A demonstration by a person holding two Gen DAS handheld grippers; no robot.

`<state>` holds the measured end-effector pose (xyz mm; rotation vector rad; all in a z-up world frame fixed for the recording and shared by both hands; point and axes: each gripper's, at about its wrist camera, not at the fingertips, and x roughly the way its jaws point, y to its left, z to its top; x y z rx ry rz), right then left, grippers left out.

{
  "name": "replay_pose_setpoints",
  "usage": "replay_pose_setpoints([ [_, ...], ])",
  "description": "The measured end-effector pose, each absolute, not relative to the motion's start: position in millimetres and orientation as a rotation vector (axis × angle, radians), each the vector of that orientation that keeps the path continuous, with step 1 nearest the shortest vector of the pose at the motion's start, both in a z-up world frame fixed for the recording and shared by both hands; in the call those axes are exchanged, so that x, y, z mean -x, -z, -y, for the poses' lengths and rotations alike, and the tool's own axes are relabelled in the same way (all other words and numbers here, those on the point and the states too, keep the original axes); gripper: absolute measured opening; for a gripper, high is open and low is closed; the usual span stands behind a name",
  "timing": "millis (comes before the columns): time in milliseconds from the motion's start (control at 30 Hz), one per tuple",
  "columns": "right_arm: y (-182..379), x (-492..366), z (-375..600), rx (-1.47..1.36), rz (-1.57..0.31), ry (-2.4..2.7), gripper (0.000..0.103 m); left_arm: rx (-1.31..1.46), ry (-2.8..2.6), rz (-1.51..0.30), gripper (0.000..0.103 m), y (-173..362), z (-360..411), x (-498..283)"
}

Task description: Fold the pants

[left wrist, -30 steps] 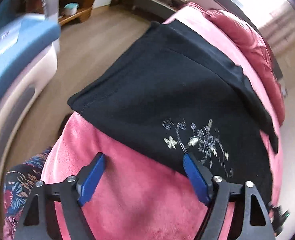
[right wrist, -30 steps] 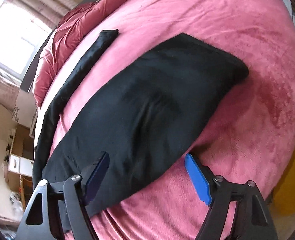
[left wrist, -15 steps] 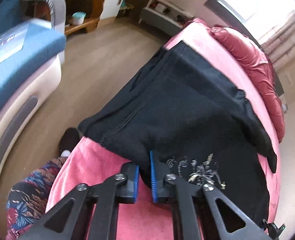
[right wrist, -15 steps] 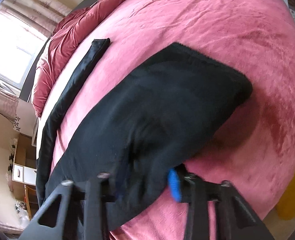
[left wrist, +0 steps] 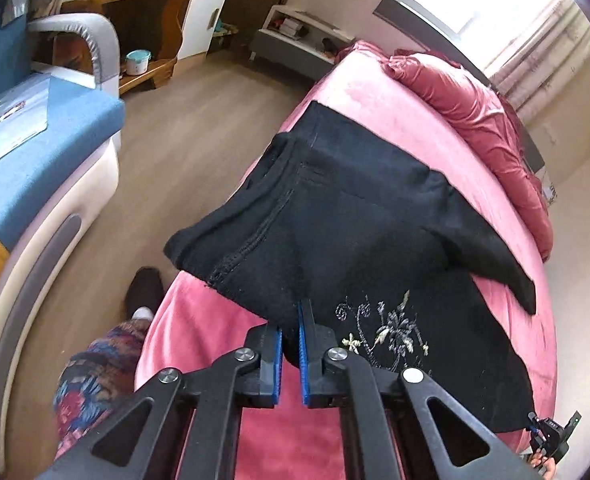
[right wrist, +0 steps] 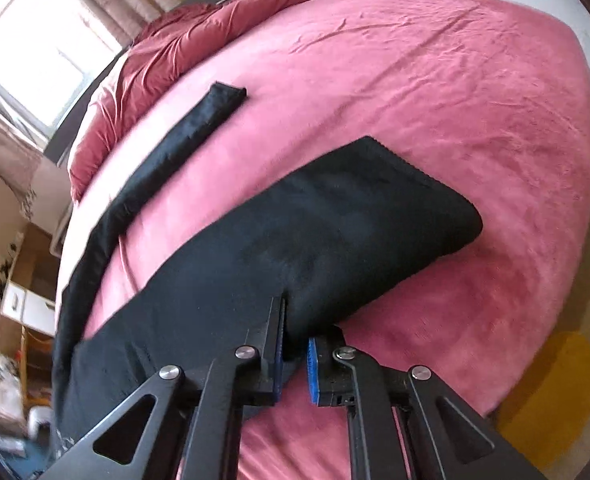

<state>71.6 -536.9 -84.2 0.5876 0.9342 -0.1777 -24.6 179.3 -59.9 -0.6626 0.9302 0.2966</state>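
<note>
Both grippers (left wrist: 291, 334) (right wrist: 295, 334), clamped on pants (left wrist: 355, 232)

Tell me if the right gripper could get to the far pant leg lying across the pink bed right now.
Probably not yet: the right gripper is shut on the near pant leg, so its fingers are occupied. The far pant leg lies uncovered on the pink bed.

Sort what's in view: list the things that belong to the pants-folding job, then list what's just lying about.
Belongs to the job:
- black pants
- left gripper, shut on the pants
- right gripper, shut on the pants
- pink bed, the work surface

Just lying about:
- red quilt
- blue sofa
- teal-lidded container
</note>
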Motion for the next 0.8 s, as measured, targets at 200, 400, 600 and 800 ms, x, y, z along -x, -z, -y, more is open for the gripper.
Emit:
replay_pose_setpoints([
  [200, 103.9, -52.6, 557.8, -0.605, -0.969, 0.241, 0.009, 0.591, -0.293, -1.024, 0.007, 74.3, -165.3, 37.7],
  [400, 116.4, -62.6, 556.8, -0.553, -1.032, 0.296, 0.009, 0.55, -0.352, -1.135, 0.023, 97.2, -168.9, 23.9],
  [600, 91.5, -53.7, 548.8, -0.42, -1.028, 0.341, 0.046, 0.455, -0.401, -1.103, 0.03, 70.8, -185.6, 38.9],
  [800, 61.4, -69.4, 499.7, -0.308, -0.993, 0.227, 0.053, 0.425, -0.413, -0.977, 0.03, 35.9, -206.5, 26.5],
])
